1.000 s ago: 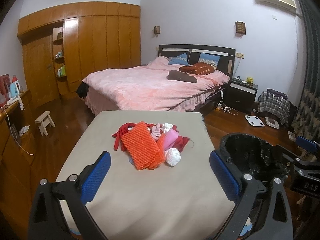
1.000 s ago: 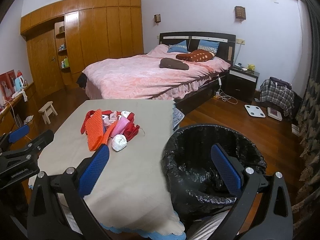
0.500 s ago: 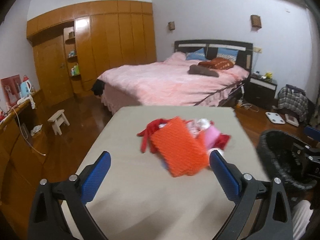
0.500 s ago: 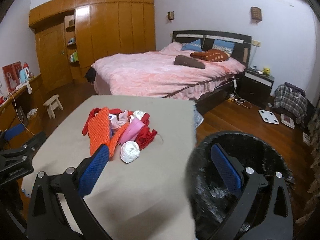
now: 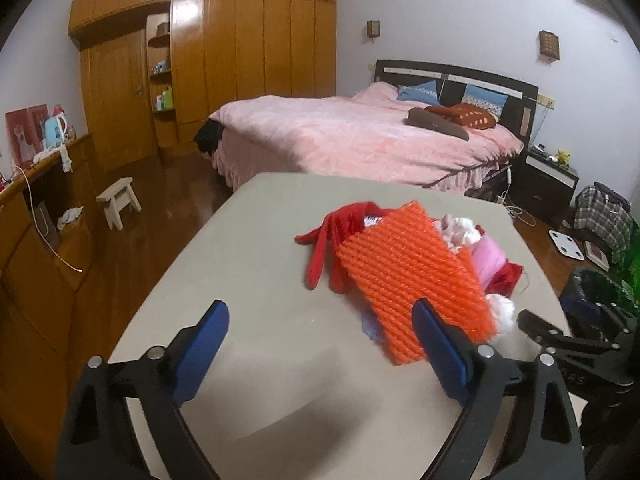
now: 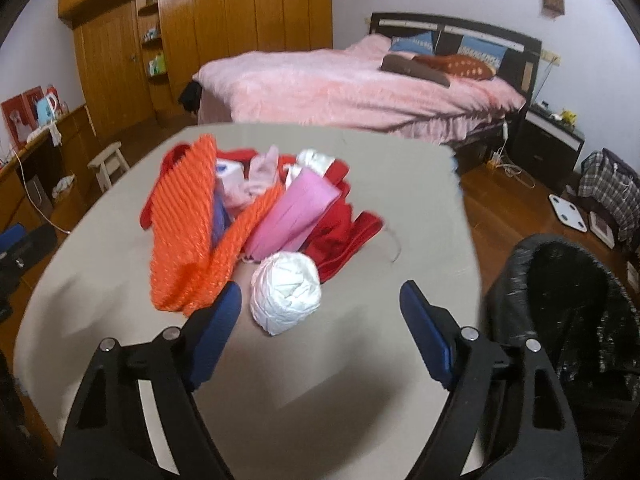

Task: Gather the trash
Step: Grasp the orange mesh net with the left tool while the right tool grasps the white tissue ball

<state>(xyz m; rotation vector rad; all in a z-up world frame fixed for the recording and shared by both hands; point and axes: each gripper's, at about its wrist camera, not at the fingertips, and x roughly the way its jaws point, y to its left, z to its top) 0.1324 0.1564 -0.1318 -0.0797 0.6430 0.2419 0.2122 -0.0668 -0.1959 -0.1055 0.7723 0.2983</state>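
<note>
Left wrist view: the left tongs (image 5: 320, 344) hang over the near part of the beige counter (image 5: 248, 272), spread wide with nothing between the blue pads. Just past the right-hand pad lies the trash pile, topped by an orange ribbed mesh sheet (image 5: 412, 276) that slopes toward the camera. Red fabric (image 5: 332, 236) sticks out from under its far left side, and a pink bag (image 5: 490, 258) and pale crumpled paper (image 5: 460, 228) lie along its right edge. At the far right edge of this view the other tool's black frame reaches in beside the pile.

Right wrist view: the right tongs (image 6: 320, 320) are likewise wide apart and hold nothing. A white crumpled ball (image 6: 286, 296) sits on the counter just beyond them, nearer the left-hand pad and not touching either one. Behind the ball comes the rest of the pile: the orange mesh folded over on the left, the pink bag in the middle leaning on the red fabric, and a pale pink crumpled piece (image 6: 264, 172) farther back. A black-lined bin (image 6: 560, 300) stands off the counter's right edge, its mouth open.

Beyond the counter stands a bed (image 6: 360, 84) with a pink cover, and a wooden wardrobe (image 6: 224, 24) lines the far wall to the left.
</note>
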